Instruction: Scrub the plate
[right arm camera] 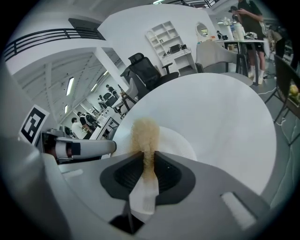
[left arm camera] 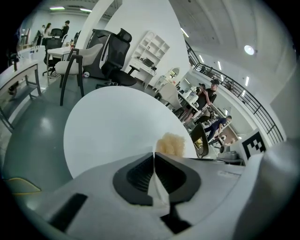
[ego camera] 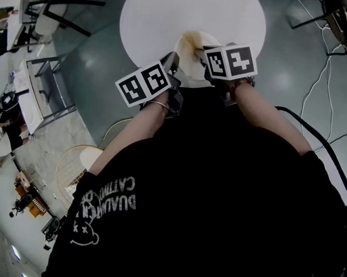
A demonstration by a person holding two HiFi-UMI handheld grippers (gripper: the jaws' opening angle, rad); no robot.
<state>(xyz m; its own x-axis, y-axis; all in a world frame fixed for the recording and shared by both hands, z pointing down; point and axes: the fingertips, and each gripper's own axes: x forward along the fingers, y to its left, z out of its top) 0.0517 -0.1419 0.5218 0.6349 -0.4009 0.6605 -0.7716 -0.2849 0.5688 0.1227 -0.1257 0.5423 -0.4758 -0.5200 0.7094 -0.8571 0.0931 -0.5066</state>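
Pressure matters most in this step, I judge, because the plate (right arm camera: 182, 140) lies at the 6 o'clock edge of the round white surface (right arm camera: 220, 108), nearest my body, and a hard push could slide it off. My left gripper (left arm camera: 153, 164) has its fingers almost together with a thin white edge between them. In the head view it sits at the plate's rim near 8 o'clock, so I take this for a pinch on the rim, though I cannot see the contact plainly. My right gripper (right arm camera: 149, 161) has its fingers closed on a tan fibrous scrubber (right arm camera: 144, 131), whose free end reaches out over the plate from about 5 o'clock. To scrub well I would hold the left pinch firm, lay the scrubber's end flat on the plate, and work in short strokes toward 12 o'clock, away from the surface's edge, so that the plate neither tips nor creeps toward me.
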